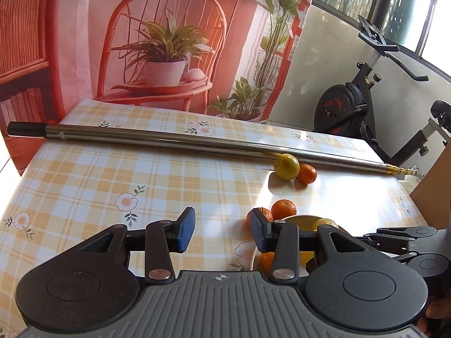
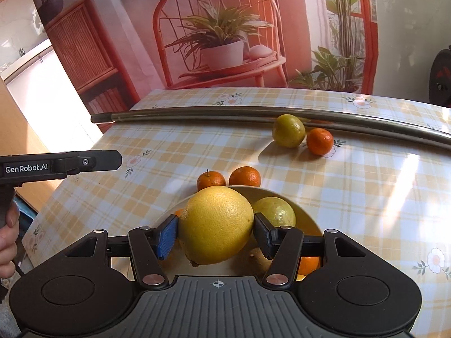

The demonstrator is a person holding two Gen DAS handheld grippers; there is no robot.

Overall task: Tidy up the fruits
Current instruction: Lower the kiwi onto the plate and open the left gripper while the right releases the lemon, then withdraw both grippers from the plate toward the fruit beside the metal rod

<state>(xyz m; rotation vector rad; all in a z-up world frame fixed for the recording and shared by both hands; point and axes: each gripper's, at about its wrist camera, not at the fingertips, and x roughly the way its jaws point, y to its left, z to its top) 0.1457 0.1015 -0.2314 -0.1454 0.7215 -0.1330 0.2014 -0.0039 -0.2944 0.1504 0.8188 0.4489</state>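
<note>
My right gripper (image 2: pixel 216 236) is shut on a large yellow citrus fruit (image 2: pixel 217 222) and holds it over the near left part of a cream plate (image 2: pixel 307 214). A yellow-green fruit (image 2: pixel 274 211) and an orange one (image 2: pixel 308 264) lie in the plate. Two tangerines (image 2: pixel 211 180) (image 2: pixel 244 176) sit on the cloth just beyond its rim. Farther back, a yellow-green fruit (image 2: pixel 288 130) touches a tangerine (image 2: pixel 320 141). My left gripper (image 1: pixel 222 232) stands open and empty over the cloth, left of the plate (image 1: pixel 298 219). It shows side-on in the right wrist view (image 2: pixel 112 162).
A long metal pole (image 1: pixel 169 139) lies across the far side of the checked tablecloth (image 1: pixel 112 174), just behind the far fruit pair (image 1: pixel 287 166). A printed backdrop hangs behind the table. An exercise bike (image 1: pixel 355 104) stands at the right. A hand (image 2: pixel 8 225) grips the left gripper's handle.
</note>
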